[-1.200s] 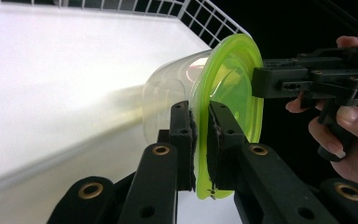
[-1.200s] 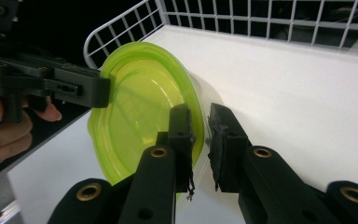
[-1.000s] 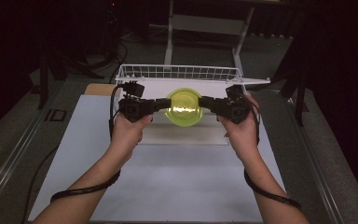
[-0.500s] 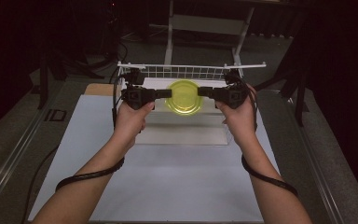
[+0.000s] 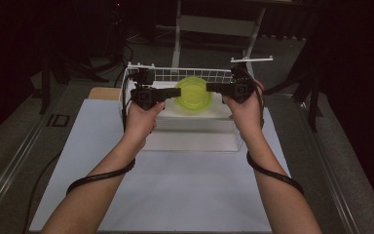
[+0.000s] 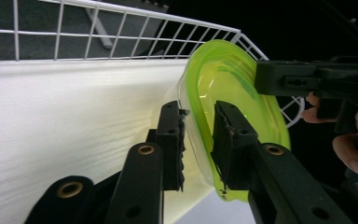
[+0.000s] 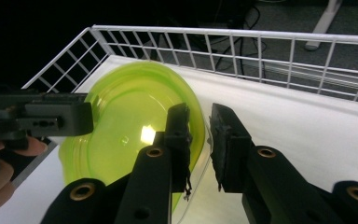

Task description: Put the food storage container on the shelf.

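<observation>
My left claw (image 6: 198,140) and right claw (image 7: 200,144) straddle opposite rims of green bowl (image 5: 193,92) over wire basket (image 5: 185,74); jaws just easing apart, grip loosening.

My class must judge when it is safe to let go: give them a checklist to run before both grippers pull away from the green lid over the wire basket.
1. Green lid is over the wire basket: ok.
2. Left gripper has let go: its jaws have just been opening, and a gap shows on both sides of the rim: ok.
3. Right gripper has let go: a gap shows beside the rim, the far pad is unclear: cannot tell.
4. Lid rests on the white board inside the basket: cannot tell.
5. Lid lies flat: it stands tilted: not ok.
</observation>
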Demonstrator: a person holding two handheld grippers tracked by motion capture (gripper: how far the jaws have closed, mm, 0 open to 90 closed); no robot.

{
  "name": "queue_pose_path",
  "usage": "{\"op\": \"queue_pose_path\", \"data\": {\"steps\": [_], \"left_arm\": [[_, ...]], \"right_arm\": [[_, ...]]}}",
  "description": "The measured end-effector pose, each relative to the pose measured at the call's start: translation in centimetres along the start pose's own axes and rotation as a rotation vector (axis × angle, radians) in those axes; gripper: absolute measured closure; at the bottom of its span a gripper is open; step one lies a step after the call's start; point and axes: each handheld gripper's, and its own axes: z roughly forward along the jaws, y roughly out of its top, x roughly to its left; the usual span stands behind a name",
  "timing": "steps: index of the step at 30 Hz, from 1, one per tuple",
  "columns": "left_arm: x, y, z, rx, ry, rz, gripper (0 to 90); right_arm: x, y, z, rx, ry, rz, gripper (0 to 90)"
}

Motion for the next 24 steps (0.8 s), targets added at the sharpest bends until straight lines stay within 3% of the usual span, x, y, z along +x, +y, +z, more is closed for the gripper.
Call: {"op": "queue_pose_path", "data": {"steps": [3, 10, 15, 20, 24], "left_arm": [[0.1, 0.2, 0.4, 0.006, -0.006, 0.0, 68.0], [-0.2, 0.1, 1.0, 0.004, -0.005, 0.002, 60.6], [0.2, 0.4, 1.0, -0.002, -0.018, -0.049, 50.3], [0.0, 0.4, 0.3, -0.042, -0.015, -0.02, 44.8], [-0.3, -0.1, -0.6, -0.082, -0.069, 0.036, 36.4]], "right_arm": [[-0.3, 0.1, 0.2, -0.001, -0.011, 0.013, 70.7], [-0.9, 0.3, 0.6, 0.003, -0.014, -0.005, 65.4], [-0.9, 0.5, 0.2, -0.017, -0.024, -0.02, 57.6], [-0.4, 0.6, -1.1, -0.043, -0.033, -0.053, 58.7], [0.8, 0.1, -2.3, -0.044, 0.0, -0.092, 70.4]]}}
